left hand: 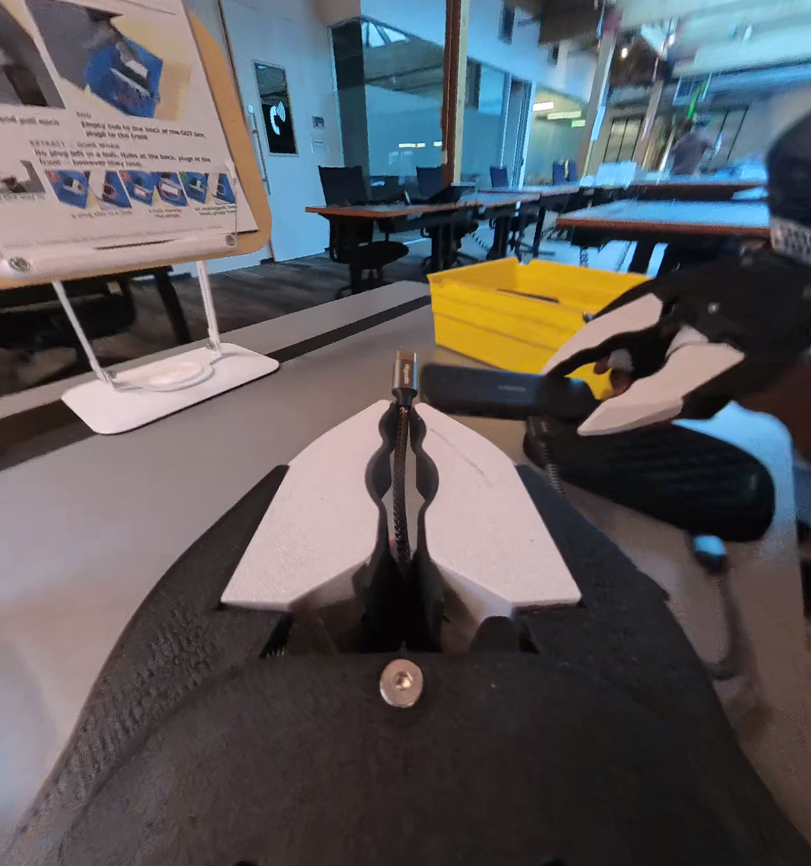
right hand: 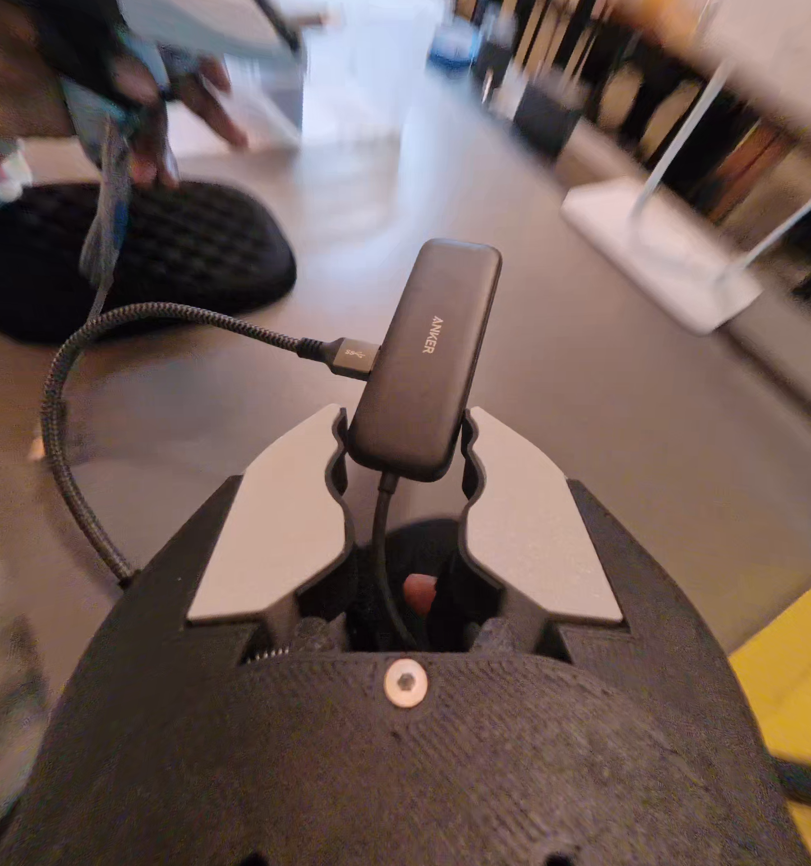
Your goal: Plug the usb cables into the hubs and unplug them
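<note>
My left gripper (left hand: 401,407) is shut on a black braided USB cable (left hand: 400,492). Its grey metal plug (left hand: 404,372) sticks out past the fingertips, close to the free end of the black hub (left hand: 483,391) but apart from it. My right gripper (right hand: 403,421) is shut on the hub (right hand: 427,356) near its cable end and holds it above the table. A braided cable's plug (right hand: 352,358) sits in the hub's left side, and that cable (right hand: 61,375) loops left and down. The hub's own thin lead (right hand: 382,539) runs back between my fingers. The right gripper also shows in the left wrist view (left hand: 570,398).
A yellow bin (left hand: 525,318) stands behind the hub and shows at the lower right in the right wrist view (right hand: 792,679). A black quilted pad (right hand: 150,257) lies on the grey table, with a blurred hand (right hand: 150,140) above it. An instruction sheet on a white stand (left hand: 169,379) stands at the left.
</note>
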Tool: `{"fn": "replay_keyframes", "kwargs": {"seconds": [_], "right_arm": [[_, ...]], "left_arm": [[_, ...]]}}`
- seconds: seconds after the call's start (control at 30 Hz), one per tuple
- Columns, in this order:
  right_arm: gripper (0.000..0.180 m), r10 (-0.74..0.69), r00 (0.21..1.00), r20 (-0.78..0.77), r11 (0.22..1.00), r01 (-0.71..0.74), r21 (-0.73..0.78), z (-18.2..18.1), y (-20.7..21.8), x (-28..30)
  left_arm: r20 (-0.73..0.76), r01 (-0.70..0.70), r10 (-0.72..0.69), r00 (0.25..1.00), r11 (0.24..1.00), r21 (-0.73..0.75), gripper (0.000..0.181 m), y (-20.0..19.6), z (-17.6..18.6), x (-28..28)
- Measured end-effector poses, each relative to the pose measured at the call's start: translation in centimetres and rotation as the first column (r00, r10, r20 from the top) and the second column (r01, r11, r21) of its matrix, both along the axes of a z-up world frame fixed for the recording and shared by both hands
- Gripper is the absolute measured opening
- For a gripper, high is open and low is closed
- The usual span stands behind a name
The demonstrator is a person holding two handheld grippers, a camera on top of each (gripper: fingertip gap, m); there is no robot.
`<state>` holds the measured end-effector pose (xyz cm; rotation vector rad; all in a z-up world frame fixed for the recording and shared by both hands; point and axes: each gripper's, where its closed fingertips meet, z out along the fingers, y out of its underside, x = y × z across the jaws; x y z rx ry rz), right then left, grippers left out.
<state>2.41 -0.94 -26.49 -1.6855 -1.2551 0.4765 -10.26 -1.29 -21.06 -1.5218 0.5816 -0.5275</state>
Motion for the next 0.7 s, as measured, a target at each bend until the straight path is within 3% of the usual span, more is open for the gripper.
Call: {"fn": "replay_keyframes", "kwargs": {"seconds": [0.13, 0.23, 0.33, 0.4, 0.5, 0.63, 0.7], "right_arm": [[0.047, 0.047, 0.964, 0.262, 0.971, 0.018, -0.239, -3.6, -2.0, 4.3], [0.047, 0.062, 0.904, 0.424, 0.947, 0.082, -0.312, -6.3, -2.5, 6.5], [0.048, 0.096, 0.940, 0.327, 0.917, 0.044, -0.396, -5.5, -3.1, 6.1], [0.064, 0.088, 0.958, 0.272, 0.913, 0.032, -0.407, -4.1, -2.9, 5.8], [0.073, 0.149, 0.962, 0.227, 0.914, -0.046, -0.403, -2.8, -2.0, 3.9], [0.073, 0.308, 0.920, 0.241, 0.799, -0.113, -0.590, -4.9, -0.4, 1.1], [0.067, 0.384, 0.895, 0.225, 0.690, -0.117, -0.714, -6.3, -0.2, 0.1]], "left_arm": [[-0.039, 0.072, -0.072, 0.997, 0.997, -0.015, 0.004, -0.7, -0.5, 1.3], [-0.092, 0.080, -0.082, 0.992, 0.996, -0.028, 0.004, -0.6, -1.5, 2.0], [-0.153, 0.071, -0.071, 0.986, 0.997, -0.009, 0.004, -0.6, -1.8, 2.4], [-0.165, 0.070, -0.069, 0.984, 0.998, 0.003, 0.004, -0.7, -1.8, 2.5], [-0.145, 0.083, -0.082, 0.986, 0.997, 0.001, 0.004, -0.7, -1.8, 2.7], [-0.150, 0.095, -0.095, 0.984, 0.995, -0.003, 0.004, -0.9, -1.8, 2.8], [-0.165, 0.089, -0.087, 0.982, 0.996, 0.004, 0.004, -0.8, -1.9, 2.8]]}}
